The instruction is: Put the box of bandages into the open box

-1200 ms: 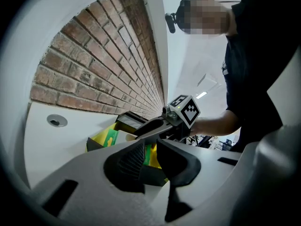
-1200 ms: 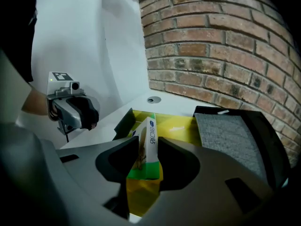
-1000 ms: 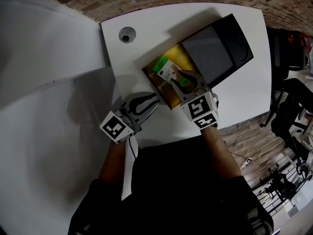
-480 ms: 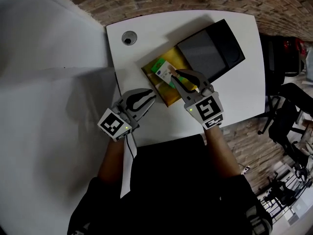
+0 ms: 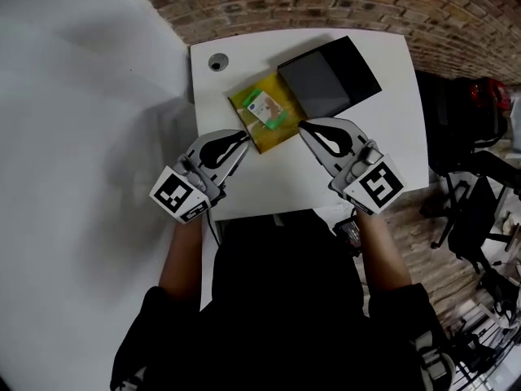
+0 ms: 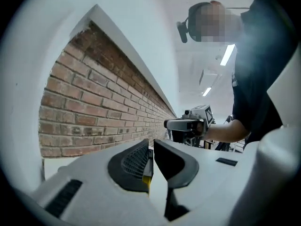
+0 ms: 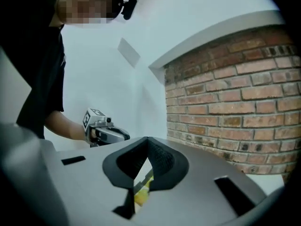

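With the box of bandages [image 5: 267,110] lying inside the open box [image 5: 266,136] on the surface [image 5: 391,129], I hold left gripper [image 5: 242,138] and right gripper [image 5: 303,126] clear, fingers [image 7: 162,161] pressed together, empty, the placing apparently complete.

The print on the box of bandages [image 5: 267,109] is too small to read.

The right claw [image 5: 305,127], a second ago poised over the bandage box [image 5: 267,108], has drawn back toward the person and risen off the worktop [image 5: 269,190]. Its jaws have just been closing and now meet, nothing between them. The left claw [image 5: 242,139] has lifted too. The bandage box now lies uncovered in the open box [image 5: 262,138].
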### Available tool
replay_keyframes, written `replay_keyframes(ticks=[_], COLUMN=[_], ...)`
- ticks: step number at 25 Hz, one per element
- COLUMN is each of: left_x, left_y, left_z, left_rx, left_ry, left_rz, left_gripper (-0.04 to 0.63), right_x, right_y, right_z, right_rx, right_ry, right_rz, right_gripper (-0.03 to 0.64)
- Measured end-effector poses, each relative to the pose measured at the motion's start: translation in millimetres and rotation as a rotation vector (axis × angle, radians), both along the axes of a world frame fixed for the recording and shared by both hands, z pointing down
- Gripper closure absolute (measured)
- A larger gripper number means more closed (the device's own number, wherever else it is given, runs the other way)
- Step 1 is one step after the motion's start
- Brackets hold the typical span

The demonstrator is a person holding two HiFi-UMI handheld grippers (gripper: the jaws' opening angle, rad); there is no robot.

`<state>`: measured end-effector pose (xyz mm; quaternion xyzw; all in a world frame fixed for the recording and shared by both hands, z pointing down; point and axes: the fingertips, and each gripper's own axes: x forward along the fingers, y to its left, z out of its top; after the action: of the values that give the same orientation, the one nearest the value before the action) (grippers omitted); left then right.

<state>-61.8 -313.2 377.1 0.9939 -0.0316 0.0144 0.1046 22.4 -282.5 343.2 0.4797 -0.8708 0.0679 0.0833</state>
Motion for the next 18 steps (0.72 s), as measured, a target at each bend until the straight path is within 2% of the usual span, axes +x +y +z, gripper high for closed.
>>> replay_keyframes(ticks=[3, 8, 11, 14, 18], left_x=[-3, -14, -22, -28, -28], left_y=[26, 86, 119, 150, 189], left_z=[-18, -38, -46, -53, -65], left_rx=[0.004, -0.013, -0.012, -0.017, 0.065], left_ry=[0.023, 0.04, 0.047, 0.061, 0.026], left_rz=[-0.039, -0.091, -0.114, -0.118, -0.099], left_gripper=[0.552, 0.566, 0.57, 0.577, 0.577], right_x=[12, 42, 54, 61, 52], right_y=[49, 135, 175, 207, 236], right_z=[-31, -78, -87, -79, -75], right_rx=[0.069, 0.165, 0.208, 0.209, 0.223], right_ry=[0.009, -0.038, -0.06, -0.082, -0.182], right_rz=[-0.05, -0.061, -0.067, -0.073, -0.086], right_gripper=[0.609, 0.609, 0.609, 0.609, 0.609])
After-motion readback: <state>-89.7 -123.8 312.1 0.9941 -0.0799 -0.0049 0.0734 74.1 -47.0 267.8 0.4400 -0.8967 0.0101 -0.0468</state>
